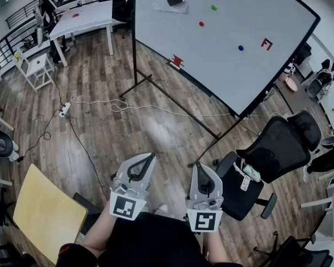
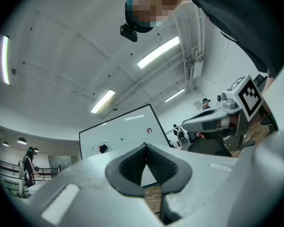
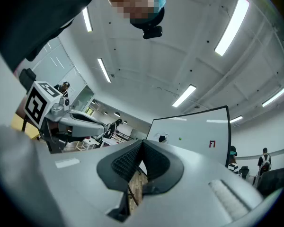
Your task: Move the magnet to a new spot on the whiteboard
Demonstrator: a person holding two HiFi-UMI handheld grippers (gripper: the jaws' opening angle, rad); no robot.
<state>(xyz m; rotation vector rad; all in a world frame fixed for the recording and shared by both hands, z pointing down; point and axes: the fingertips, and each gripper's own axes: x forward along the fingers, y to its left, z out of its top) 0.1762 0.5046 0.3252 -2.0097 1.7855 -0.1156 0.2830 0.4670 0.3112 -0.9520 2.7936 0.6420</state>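
Fingers [image 2: 130, 167] together, nothing held, on left gripper [image 1: 150, 157] and right gripper [image 1: 199, 166]. Trip risk walking in: office chair [image 1: 273, 149], cable [image 1: 156, 109] across floor. Red magnet [image 1: 201, 23], green magnet [image 1: 214, 7], blue magnet [image 1: 240, 48] sit far off on whiteboard [image 1: 228, 71]; wrong pick likely.

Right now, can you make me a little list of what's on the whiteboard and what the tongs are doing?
board: white, on a stand, across the wooden floor from the tongs
magnets: green magnet, red magnet, blue magnet, spread apart on the board
left tongs: shut, empty, not at the board
right tongs: shut, empty, not at the board
chair: black, beside the right tongs
job: not started, no magnet touched
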